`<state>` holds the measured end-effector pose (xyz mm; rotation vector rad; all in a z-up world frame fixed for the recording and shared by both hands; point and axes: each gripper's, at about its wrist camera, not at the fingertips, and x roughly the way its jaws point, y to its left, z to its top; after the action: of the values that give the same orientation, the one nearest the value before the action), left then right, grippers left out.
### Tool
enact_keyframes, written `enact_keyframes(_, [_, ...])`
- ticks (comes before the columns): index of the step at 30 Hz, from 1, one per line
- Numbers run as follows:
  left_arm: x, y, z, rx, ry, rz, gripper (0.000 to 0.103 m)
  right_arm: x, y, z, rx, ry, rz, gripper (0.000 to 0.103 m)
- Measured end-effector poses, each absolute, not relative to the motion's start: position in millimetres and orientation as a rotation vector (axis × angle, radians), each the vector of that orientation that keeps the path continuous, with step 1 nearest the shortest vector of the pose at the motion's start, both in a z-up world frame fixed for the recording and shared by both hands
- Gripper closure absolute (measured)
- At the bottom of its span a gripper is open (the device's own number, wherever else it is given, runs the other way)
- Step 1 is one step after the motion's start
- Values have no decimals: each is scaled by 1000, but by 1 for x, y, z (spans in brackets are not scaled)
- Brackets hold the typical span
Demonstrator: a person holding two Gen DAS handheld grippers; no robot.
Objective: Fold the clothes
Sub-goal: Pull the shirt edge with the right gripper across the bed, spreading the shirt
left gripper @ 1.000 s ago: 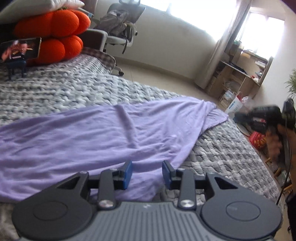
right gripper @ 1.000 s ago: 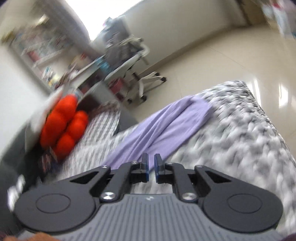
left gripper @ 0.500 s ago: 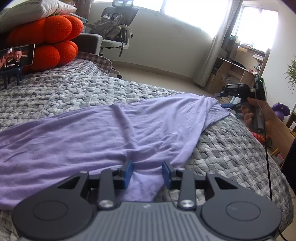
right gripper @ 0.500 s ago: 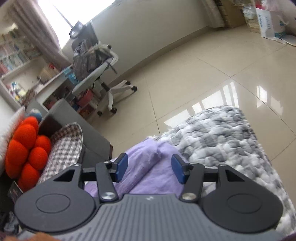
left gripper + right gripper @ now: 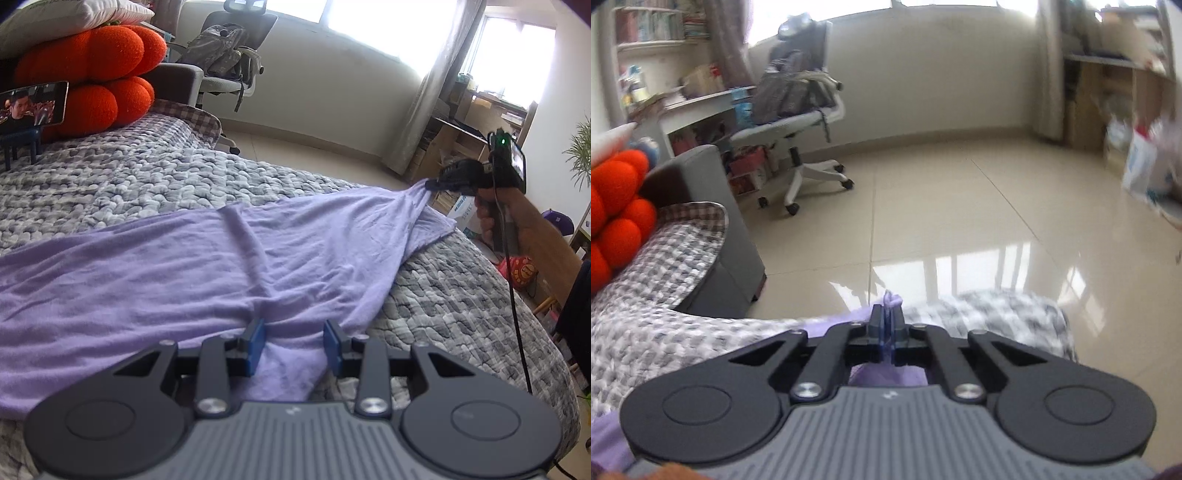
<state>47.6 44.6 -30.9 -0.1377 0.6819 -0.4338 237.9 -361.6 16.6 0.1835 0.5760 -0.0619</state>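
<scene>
Purple cloth lies flat on bed, long way running from left claw to right claw. Right claw just closed, pinching far corner, lifting it. Left claw apart, near edge between fingers, not pinched.

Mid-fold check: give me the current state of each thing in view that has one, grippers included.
Lilac cotton garment: spread flat on the bed, far corner lifted.
Right gripper: just closed, shut on the garment's corner.
Left gripper: open, garment edge between the pads, not pinched.
Phone on a small stand: screen on.
</scene>
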Motion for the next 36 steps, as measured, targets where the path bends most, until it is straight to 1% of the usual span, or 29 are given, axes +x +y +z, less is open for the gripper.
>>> enact_keyframes(4, [49, 45, -31, -137, 685, -438, 68, 232, -359, 46, 154, 521, -47, 101])
enact_keyframes(6, [50, 47, -31, -147, 688, -437, 68, 224, -366, 51, 162, 500, -51, 101])
enact_keyframes(8, [51, 48, -31, -157, 691, -437, 69, 217, -377, 39, 183, 524, -69, 101])
enact_keyframes(11, [50, 47, -30, -147, 693, -437, 69, 212, -397, 4, 244, 611, -106, 101])
enact_keyframes(14, [48, 48, -29, -134, 697, -445, 69, 207, -413, -17, 308, 637, -103, 101])
enact_keyframes(17, [50, 53, -28, -160, 712, -454, 69, 208, -417, -9, 344, 609, -84, 101])
enact_keyframes(21, [54, 58, -28, -195, 728, -459, 70, 210, -411, 21, 335, 546, -60, 101])
enact_keyframes(23, [55, 58, -28, -194, 733, -463, 70, 212, -407, 29, 313, 552, -63, 101])
enact_keyframes(26, [55, 57, -28, -175, 735, -470, 70, 211, -406, 24, 304, 568, -70, 101])
enact_keyframes(31, [54, 59, -25, -155, 741, -485, 70, 197, -411, -19, 271, 655, -74, 101])
enact_keyframes(32, [54, 60, -24, -158, 742, -486, 70, 192, -412, -23, 272, 649, -64, 101])
enact_keyframes(34, [54, 62, -23, -165, 744, -490, 70, 189, -415, -21, 284, 628, -48, 101])
enact_keyframes(36, [53, 64, -18, -175, 727, -490, 67, 191, -417, -17, 293, 615, -24, 99])
